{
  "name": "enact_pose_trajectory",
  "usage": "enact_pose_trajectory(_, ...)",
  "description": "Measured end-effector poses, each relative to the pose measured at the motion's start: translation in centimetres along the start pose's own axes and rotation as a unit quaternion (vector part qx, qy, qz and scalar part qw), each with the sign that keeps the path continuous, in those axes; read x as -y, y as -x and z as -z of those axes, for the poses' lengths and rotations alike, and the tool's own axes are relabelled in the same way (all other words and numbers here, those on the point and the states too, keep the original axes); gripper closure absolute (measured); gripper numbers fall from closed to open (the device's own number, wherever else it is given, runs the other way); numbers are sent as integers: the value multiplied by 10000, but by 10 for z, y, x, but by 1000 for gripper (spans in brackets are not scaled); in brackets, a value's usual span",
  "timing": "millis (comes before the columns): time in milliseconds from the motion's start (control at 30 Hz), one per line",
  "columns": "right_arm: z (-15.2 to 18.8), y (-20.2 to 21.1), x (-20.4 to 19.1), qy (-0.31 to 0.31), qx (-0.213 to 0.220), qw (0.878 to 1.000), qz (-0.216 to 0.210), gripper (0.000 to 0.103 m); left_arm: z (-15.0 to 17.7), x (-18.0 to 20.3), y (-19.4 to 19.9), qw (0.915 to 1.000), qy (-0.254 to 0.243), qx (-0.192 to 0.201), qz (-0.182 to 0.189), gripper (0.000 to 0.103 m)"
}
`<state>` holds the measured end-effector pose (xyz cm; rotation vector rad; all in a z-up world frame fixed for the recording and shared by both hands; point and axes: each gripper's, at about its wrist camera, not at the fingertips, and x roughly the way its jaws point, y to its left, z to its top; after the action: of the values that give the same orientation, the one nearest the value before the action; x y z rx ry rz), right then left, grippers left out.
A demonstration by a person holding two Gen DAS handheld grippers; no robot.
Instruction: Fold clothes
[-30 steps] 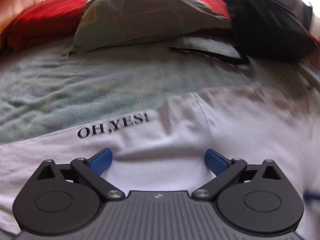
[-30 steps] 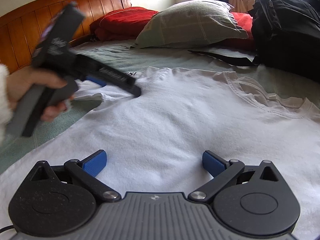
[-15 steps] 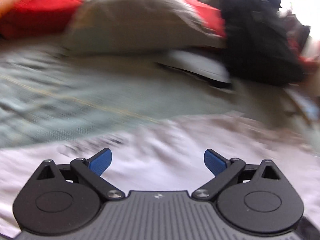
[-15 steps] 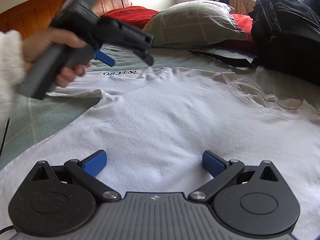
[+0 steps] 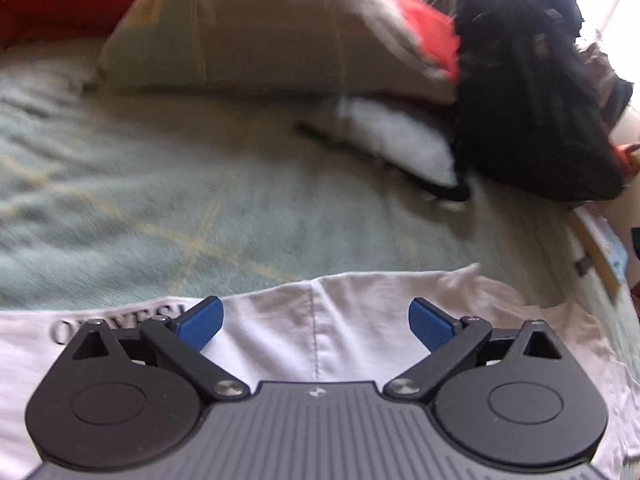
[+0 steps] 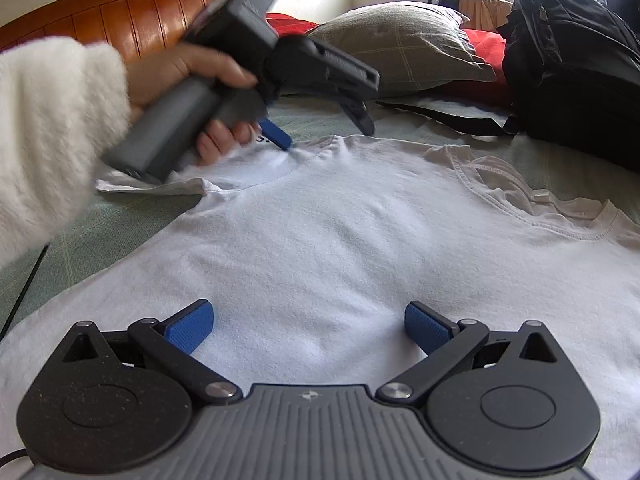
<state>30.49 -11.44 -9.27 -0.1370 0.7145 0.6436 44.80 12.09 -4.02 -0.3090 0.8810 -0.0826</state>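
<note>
A white T-shirt [image 6: 340, 248] lies flat on the bed [image 5: 168, 208]. The left gripper [image 5: 316, 320], jaws apart and empty, has swung from mid-air down to the sleeve seam near the headboard side. The right gripper [image 6: 308, 322] hovers, jaws apart. Folding seems about to begin.

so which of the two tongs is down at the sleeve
The left tongs, over the sleeve seam by the print; the right tongs hover open over the shirt's body.
</note>
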Motion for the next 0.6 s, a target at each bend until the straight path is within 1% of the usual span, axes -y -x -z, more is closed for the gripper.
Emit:
enact_pose_trajectory(67, 0, 0, 0, -2, -3, 10000, -2, 0, 8, -1, 28, 9997, -84, 199, 149, 4)
enact_pose_trajectory(100, 0, 0, 0, -1, -5, 10000, -1, 0, 16, -3, 40, 9994, -65, 234, 246, 4)
enact_pose_trajectory(233, 0, 0, 0, 10, -8, 10000, 9, 0, 47, -17, 68, 9976, 37, 226, 655, 4)
enact_pose_trajectory(400, 0, 0, -1, 12, -10, 10000, 14, 0, 83, -43, 65, 9954, 610, -65, 739, 4)
enact_pose_trajectory(433, 0, 0, -1, 12, -9, 10000, 14, 0, 90, -47, 65, 9946, 698, -91, 760, 4)
enact_pose_trajectory(467, 0, 1, -1, 13, -8, 10000, 14, 0, 96, -49, 71, 9947, 657, 30, 792, 3)
enact_pose_trajectory(533, 0, 1, -1, 13, -8, 10000, 15, 0, 96, -46, 79, 9953, 654, -9, 708, 4)
enact_pose_trajectory(600, 0, 1, -1, 10, -8, 10000, 11, 0, 88, -41, 81, 9954, 609, 23, 743, 4)
